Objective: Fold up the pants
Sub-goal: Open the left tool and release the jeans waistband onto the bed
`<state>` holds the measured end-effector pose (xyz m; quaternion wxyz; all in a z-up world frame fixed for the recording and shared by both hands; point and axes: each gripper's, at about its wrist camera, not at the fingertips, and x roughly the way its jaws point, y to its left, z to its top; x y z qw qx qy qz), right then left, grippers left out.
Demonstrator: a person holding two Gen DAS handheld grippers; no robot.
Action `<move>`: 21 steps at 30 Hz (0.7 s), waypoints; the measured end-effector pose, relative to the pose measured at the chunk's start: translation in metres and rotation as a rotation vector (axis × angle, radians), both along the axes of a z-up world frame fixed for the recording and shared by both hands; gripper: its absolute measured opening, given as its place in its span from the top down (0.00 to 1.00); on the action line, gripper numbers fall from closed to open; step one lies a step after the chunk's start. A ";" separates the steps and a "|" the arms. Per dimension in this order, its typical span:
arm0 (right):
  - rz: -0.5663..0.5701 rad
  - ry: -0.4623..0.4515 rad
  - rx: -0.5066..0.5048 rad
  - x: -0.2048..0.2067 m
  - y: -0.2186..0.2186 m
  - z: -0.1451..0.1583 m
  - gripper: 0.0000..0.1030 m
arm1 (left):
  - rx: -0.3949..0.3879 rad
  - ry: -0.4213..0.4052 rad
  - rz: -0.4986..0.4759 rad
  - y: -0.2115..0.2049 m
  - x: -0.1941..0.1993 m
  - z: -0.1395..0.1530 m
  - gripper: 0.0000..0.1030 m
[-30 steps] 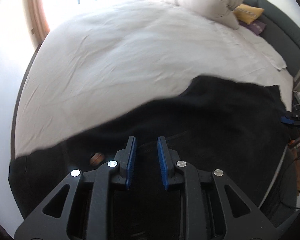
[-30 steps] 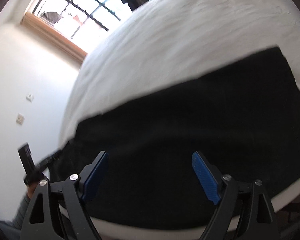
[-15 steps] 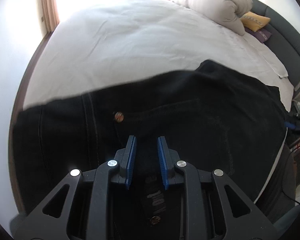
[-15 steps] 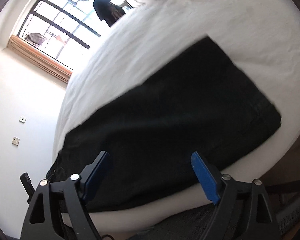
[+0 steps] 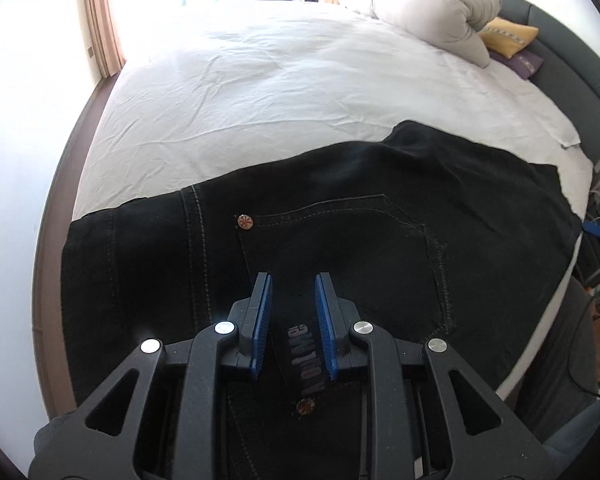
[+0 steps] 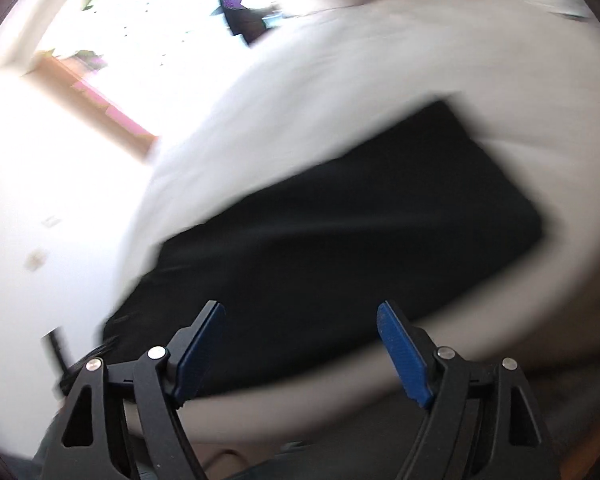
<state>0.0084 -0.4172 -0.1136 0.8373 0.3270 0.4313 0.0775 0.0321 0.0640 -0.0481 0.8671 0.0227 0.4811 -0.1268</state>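
What moved: a second ago the left wrist view showed mostly plain black cloth; now the back pocket, a copper rivet and a printed label are in sight. In the right wrist view the pants looked big and close; now they sit farther off and the whole far end shows.
Left jaws: the left gripper [image 5: 293, 316] has its jaws close together with a thin gap. The waist part of the pants [image 5: 340, 240] with the label lies in that gap, but I cannot tell if the pads pinch it or only hang over it.
Right jaws: the right gripper [image 6: 302, 344] is wide apart and closing a little. Nothing is between the jaws.
Pants: they lie flat on the bed [image 5: 280, 80], near its front edge, as one long dark strip.
Done so far: it looks like the two legs are laid one on the other.
Left to do: the long strip likely needs folding end to end.
Left hand pose: it tips steeply down over the waist.
Right hand pose: it tips down less, off the bed edge; that view is blurry.
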 end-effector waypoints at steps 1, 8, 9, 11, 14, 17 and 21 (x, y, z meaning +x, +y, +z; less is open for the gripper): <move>0.055 -0.003 0.014 0.012 0.013 -0.002 0.21 | -0.001 0.017 0.017 0.002 0.000 -0.004 0.79; 0.153 0.144 -0.078 0.048 0.045 -0.034 0.28 | -0.090 0.057 0.072 0.026 0.000 -0.011 0.79; 0.110 0.142 -0.082 0.036 0.030 -0.031 0.28 | -0.090 0.058 0.082 0.026 0.000 -0.009 0.79; 0.002 0.133 -0.107 0.001 -0.015 -0.036 0.27 | -0.118 0.026 0.077 0.023 0.003 0.009 0.79; -0.201 0.089 -0.011 -0.039 -0.077 -0.034 0.22 | -0.098 -0.029 0.030 0.007 0.018 0.029 0.76; -0.387 0.043 0.112 -0.065 -0.124 -0.044 0.21 | -0.040 0.006 0.072 0.005 0.048 0.013 0.47; -0.510 0.038 0.246 -0.066 -0.122 -0.075 0.21 | -0.007 0.032 0.096 0.002 0.056 -0.009 0.45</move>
